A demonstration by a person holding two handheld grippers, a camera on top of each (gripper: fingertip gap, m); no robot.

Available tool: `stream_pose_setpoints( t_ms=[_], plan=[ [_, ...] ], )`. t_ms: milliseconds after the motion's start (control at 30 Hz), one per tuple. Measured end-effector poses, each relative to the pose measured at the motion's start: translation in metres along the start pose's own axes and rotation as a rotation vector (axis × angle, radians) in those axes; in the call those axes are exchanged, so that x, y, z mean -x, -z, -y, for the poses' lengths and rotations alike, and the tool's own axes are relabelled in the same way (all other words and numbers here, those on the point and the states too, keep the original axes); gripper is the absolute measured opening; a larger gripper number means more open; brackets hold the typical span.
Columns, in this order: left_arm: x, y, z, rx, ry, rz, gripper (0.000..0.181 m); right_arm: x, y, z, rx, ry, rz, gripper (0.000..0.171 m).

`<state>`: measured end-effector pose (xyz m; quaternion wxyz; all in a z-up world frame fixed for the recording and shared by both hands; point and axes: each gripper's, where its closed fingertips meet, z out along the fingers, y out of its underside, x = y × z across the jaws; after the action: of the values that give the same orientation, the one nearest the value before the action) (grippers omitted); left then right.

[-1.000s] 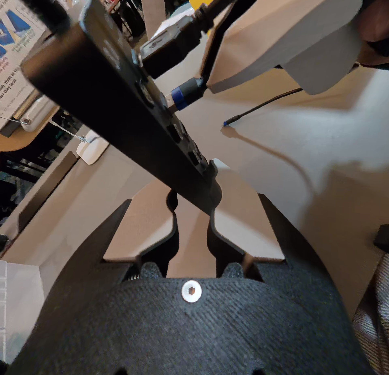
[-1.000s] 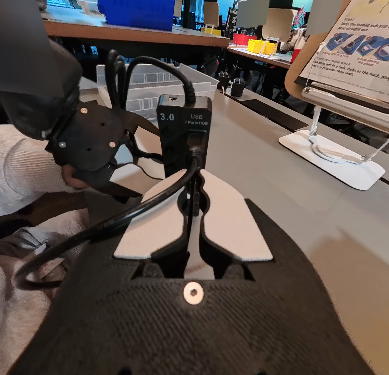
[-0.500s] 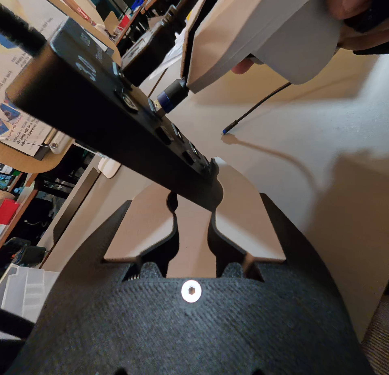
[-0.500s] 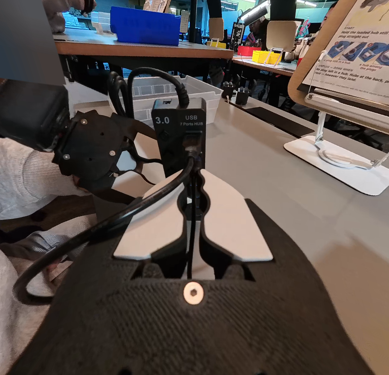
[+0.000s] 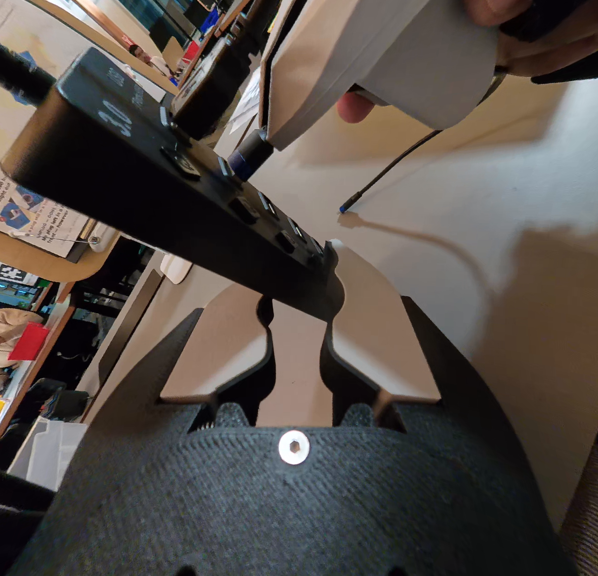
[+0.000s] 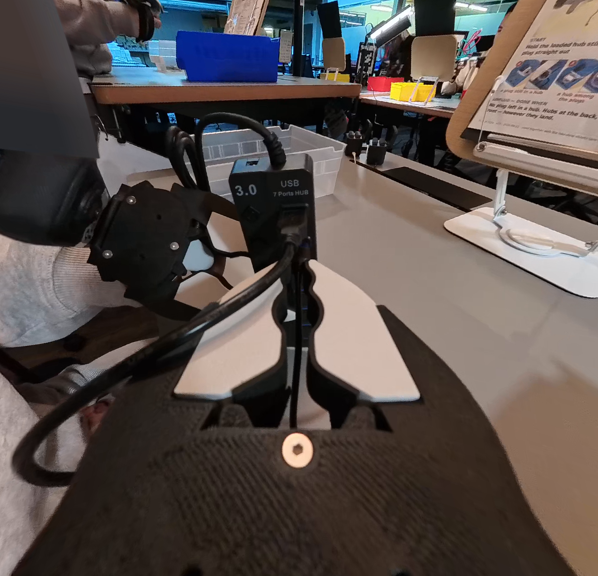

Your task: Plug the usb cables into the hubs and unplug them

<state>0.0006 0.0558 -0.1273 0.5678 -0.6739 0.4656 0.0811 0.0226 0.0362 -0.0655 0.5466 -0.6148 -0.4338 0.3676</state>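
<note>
My left gripper (image 5: 301, 285) is shut on the lower end of a black seven-port USB hub (image 5: 129, 178), which it holds above the table. A thick black plug (image 5: 197, 107) sits in the hub's top port. My right gripper (image 6: 299, 269) is shut on a small blue-banded plug (image 5: 249, 156) on a thin black cable (image 6: 296, 350). The plug's end is against the second port; I cannot tell how deep it sits. In the right wrist view the hub (image 6: 271, 204) stands upright, with the left gripper (image 6: 145, 246) to its left. The right gripper's white fingers (image 5: 323, 58) show in the left wrist view.
A loose thin cable end (image 5: 343, 208) lies on the grey table (image 6: 420, 301). A document stand with a white base (image 6: 517, 236) is at the right. A clear plastic bin (image 6: 307, 159) is behind the hub. A blue bin (image 6: 226, 55) and a person are at the far table.
The blue-banded plug has moved closer onto the hub's second port, and its bare metal no longer shows. Both grippers and the hub have tilted a little.
</note>
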Motion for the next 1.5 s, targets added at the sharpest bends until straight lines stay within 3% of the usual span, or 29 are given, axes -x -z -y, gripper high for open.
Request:
stream_pose_setpoints(
  t_ms=[33,333,467,567,867,1500],
  plan=[
    [-0.001,0.001,0.001,-0.006,0.006,-0.005,0.033,0.001,0.0,0.001,-0.005,0.0,0.002,0.007],
    [0.001,0.001,0.0,-0.018,0.05,-0.013,0.033,0.002,-0.001,0.002,-0.001,-0.013,0.017,0.007],
    [0.005,0.0,0.002,-0.045,0.366,-0.098,0.028,0.004,-0.003,0.005,-0.014,0.006,0.015,0.009],
    [0.012,0.001,0.001,-0.059,0.496,-0.117,0.025,0.002,-0.003,0.006,-0.021,0.057,-0.028,0.017],
    [0.027,0.002,-0.013,-0.158,0.981,-0.266,0.024,0.002,-0.007,-0.004,0.005,0.077,-0.036,0.017],
    [0.038,0.006,-0.019,-0.26,1.204,-0.357,0.027,-0.021,-0.005,-0.011,-0.027,-0.131,-0.043,0.015]
  ],
)
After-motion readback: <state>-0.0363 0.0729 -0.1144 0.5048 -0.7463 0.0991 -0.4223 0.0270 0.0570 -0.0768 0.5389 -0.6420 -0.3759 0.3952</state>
